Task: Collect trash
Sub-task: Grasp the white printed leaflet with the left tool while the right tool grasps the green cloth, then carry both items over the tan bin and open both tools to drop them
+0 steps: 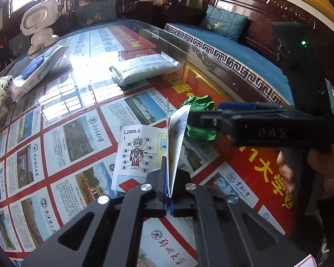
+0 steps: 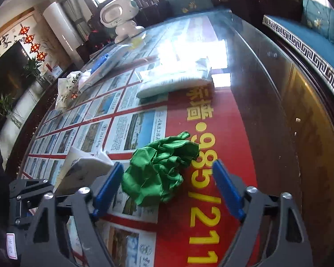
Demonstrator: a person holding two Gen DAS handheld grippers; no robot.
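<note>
Trash here is two pieces: a folded instruction leaflet (image 1: pixel 142 155) and a crumpled green paper wad (image 2: pixel 160 169), both on the glass-topped surface (image 2: pixel 267 111). Nearest, the left tool (image 1: pixel 168 191) has its fingers pressed together on the leaflet's raised edge, pinching it while the rest of the sheet lies on the surface. The right tool (image 2: pixel 167 189) stands spread, with the wad directly ahead between its blue fingers (image 2: pixel 110 184), neither pad visibly touching it. The wad has no clear long axis, so a straight closing should do. Farther back lie a white packet (image 2: pixel 173 82) and a white toy robot (image 2: pixel 120 15).
</note>
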